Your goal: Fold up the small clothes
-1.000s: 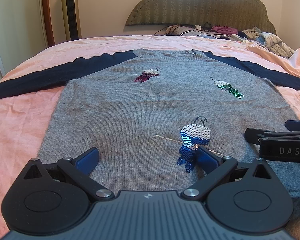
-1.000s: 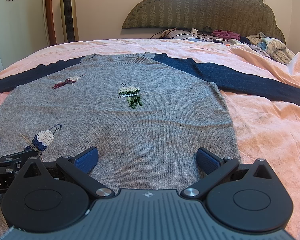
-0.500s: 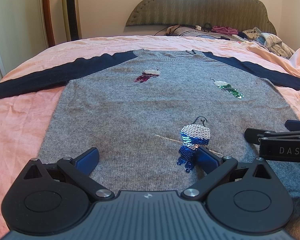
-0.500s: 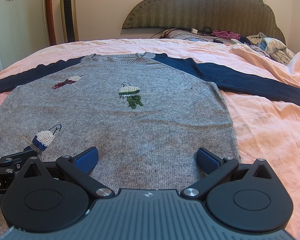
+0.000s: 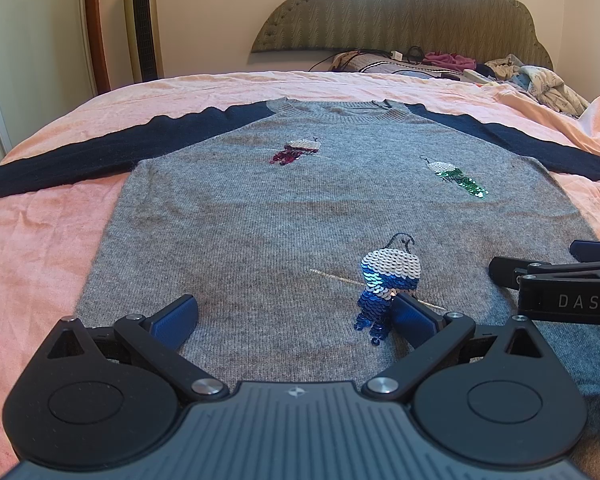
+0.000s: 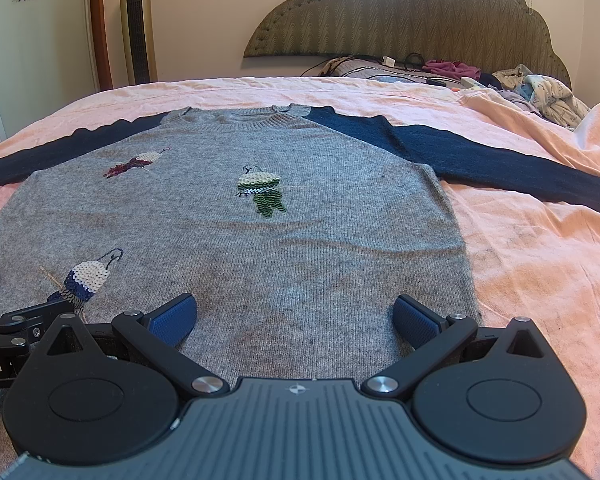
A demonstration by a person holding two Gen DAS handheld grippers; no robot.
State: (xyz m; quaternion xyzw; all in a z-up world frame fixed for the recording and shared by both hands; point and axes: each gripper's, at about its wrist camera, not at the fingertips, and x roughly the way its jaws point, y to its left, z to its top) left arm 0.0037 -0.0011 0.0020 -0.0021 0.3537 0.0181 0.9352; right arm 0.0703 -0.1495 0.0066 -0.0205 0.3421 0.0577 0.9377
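- Grey knit sweater (image 5: 260, 220) with navy sleeves lies flat, front up, on the pink bed (image 5: 32, 248).
- Left tool (image 5: 296, 314) hovers over its hem, jaws spread wide, holding nothing.
- Right tool (image 6: 296, 314) is just beside it, equally wide and empty.
- Padded headboard (image 6: 400, 12) stands beyond.

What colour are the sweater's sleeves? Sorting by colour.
Navy sleeves; clearest in right wrist view.

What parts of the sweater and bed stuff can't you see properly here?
- Sweater hem: both views, hidden behind the gripper bodies.
- Left sleeve cuff: left wrist view, cut off by the edge.
- Clothes pile by the headboard: both views, too small and jumbled to name.
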